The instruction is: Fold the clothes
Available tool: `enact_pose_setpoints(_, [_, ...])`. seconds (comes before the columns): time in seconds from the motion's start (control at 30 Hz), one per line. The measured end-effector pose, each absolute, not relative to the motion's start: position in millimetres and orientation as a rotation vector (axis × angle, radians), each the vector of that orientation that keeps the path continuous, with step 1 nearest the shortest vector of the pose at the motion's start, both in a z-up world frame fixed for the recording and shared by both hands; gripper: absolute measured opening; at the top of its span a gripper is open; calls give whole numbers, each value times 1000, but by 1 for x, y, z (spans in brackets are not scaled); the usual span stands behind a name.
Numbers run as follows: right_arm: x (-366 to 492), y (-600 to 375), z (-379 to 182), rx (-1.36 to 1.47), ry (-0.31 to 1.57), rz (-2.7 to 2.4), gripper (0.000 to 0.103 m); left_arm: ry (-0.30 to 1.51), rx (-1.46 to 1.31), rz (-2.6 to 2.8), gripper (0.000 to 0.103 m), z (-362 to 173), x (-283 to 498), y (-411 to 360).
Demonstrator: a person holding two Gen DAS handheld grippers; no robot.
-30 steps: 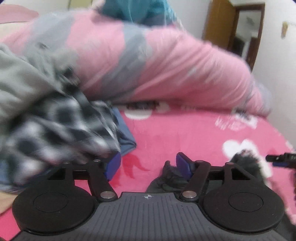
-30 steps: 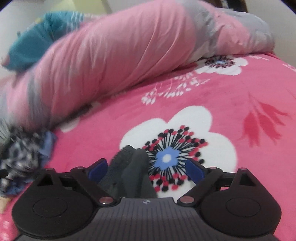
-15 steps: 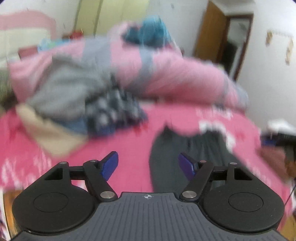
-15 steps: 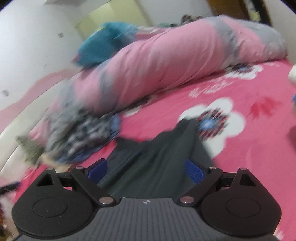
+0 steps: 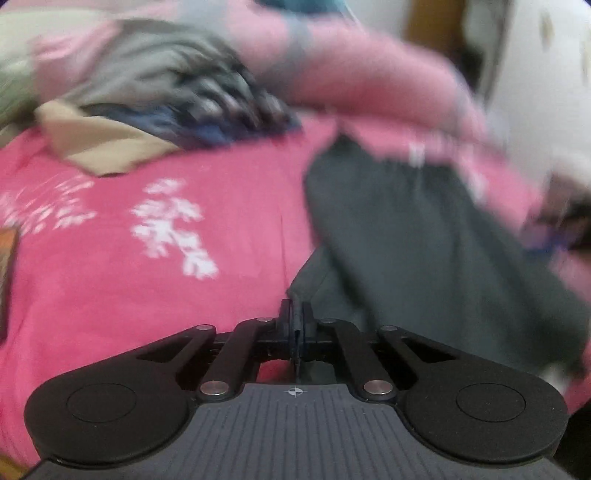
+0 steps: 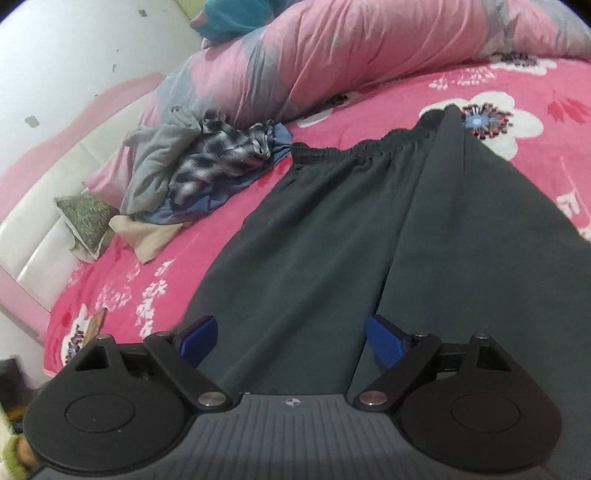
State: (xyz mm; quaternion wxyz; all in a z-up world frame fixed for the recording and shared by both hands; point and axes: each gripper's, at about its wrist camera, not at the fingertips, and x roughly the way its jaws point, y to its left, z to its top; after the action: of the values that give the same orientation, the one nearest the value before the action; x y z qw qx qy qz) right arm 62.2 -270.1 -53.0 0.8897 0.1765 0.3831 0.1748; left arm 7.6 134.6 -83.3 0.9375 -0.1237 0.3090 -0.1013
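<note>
On the pink floral bedspread (image 6: pixel 369 92) lay a pair of dark grey trousers (image 6: pixel 351 221), spread flat with the gathered elastic waistband (image 6: pixel 354 151) at the far end and the two legs running back toward the cameras. The right gripper (image 6: pixel 291 338) hovered over the near part of one leg with its blue pads (image 6: pixel 384 339) set wide apart, nothing pressed between them; its jaws had just eased slightly inward. In the blurred left wrist view, the left gripper (image 5: pixel 295 321) had its jaws brought fully together, having just snapped closed. A thin edge of the dark grey cloth (image 5: pixel 424 240) reached right up to the closed tips, and a sliver of it appeared to be pinched there, though the blur made this hard to confirm.

Beyond the trousers, well to the left, a heap of other clothes (image 6: pixel 192 166) sat against a long pink and grey quilt roll (image 6: pixel 332 48): a grey garment, a black and white checked shirt (image 6: pixel 218 151), something blue beneath, and a beige piece (image 6: pixel 147 236) at the near edge. A small green patterned cushion (image 6: pixel 86 218) leaned beside the white padded headboard (image 6: pixel 48 206). A teal item (image 6: pixel 232 18) rested on top of the quilt roll.
</note>
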Motion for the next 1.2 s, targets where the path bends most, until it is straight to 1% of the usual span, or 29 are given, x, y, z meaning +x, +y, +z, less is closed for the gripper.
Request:
enact_pose_setpoints(0.07, [61,-269,-53,335,784,348,90,573,-389,-170,1,-79,-14,150])
enact_pose_setpoints(0.13, [65,-269,-57,318,795,329,90,561,-493,-116,1,-95,-30,161])
enact_pose_setpoints(0.2, [72,-269,-63,316,820,303,90,586,-592,-90,1,-115,-40,169])
enact_pose_setpoints(0.33, [83,-266,-69,327,835,280,90,612,-659,-72,3,-133,-41,174])
enact_pose_setpoints(0.4, [84,-265,-69,333,830,278,90,603,-656,-70,4,-130,-39,176])
enact_pose_setpoints(0.43, [83,-265,-69,337,824,278,90,597,-652,-69,5,-127,-38,177])
enact_pose_setpoints(0.63, [60,-289,-67,368,778,219,90,536,-593,40,22,-111,-45,194])
enact_pose_setpoints(0.8, [22,-341,-61,421,727,97,90,483,-508,84,24,-90,-41,194])
enact_pose_setpoints(0.9, [-2,-372,-57,440,690,16,90,484,-453,-8,26,-76,-32,170])
enact_pose_setpoints(0.97, [-17,-394,-59,470,678,-31,90,503,-416,-107,30,-69,-27,144])
enact_pose_setpoints(1.0, [-24,-404,-61,486,677,-50,90,525,-400,-172,30,-68,-24,129])
enact_pose_setpoints(1.07, [-36,-422,-67,517,683,-83,90,585,-369,-319,37,-67,-18,95])
enact_pose_setpoints(1.2, [-52,-456,-82,605,688,-123,90,709,-294,-580,39,-74,-12,23])
